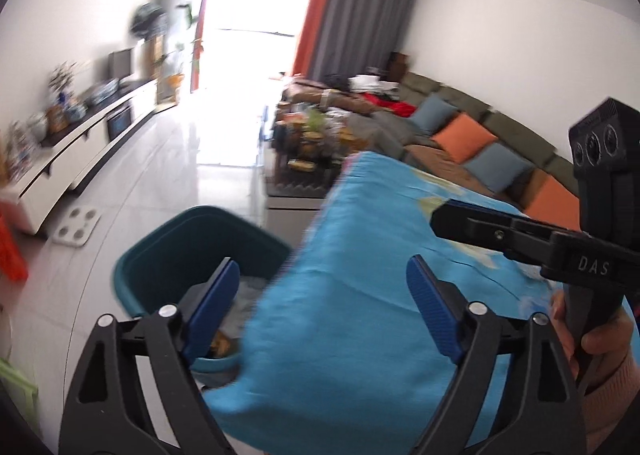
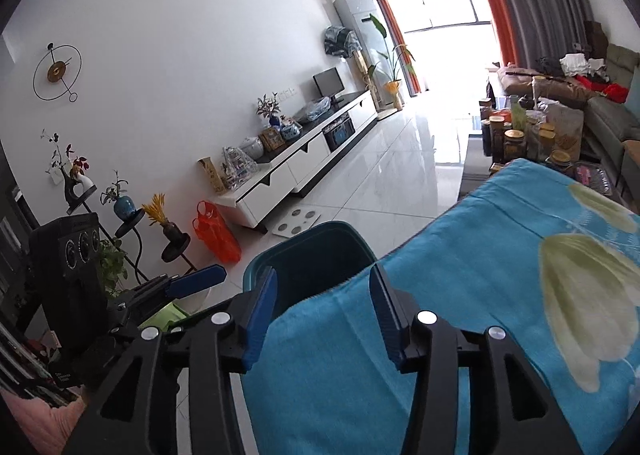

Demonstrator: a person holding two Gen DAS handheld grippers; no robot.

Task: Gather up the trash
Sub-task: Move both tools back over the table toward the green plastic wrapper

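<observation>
1. Living rm: glossy white tile floor (image 2: 380, 175), white TV cabinet (image 2: 304, 163) along the wall, sofa (image 1: 480, 127) w/ orange + blue cushions, bright window at the far end. Near side: a counter under a blue flower-print cloth (image 2: 460, 295).
2. Task's thing: a teal bin (image 1: 168, 255) on the floor just beside the counter's edge. Inside, pale crumpled stuff + something brownish (image 1: 222, 345) at the bottom, partly hidden by the tongs; blurred, can't tell what exactly.
3. Left tongs (image 1: 324, 311): wide apart, nothing btwn the pads; they hang over the cloth edge + bin rim.
4. Right tongs (image 2: 324, 319): abt halfway apart, also empty, above the cloth corner w/ the bin just beyond. A hand (image 1: 600, 339) grips their handle.
5. Handling, my guess: what's in the bin looks light, soft, crushable, so gentle squeeze only. No loose trash is visible on the cloth.
6. Bin looks like stiff plastic, smooth + prob slippery; if it needs moving, pinch the rim wall (image 2: 320, 229), one pad inside, one outside. Near-empty, so likely light but may tip.
</observation>
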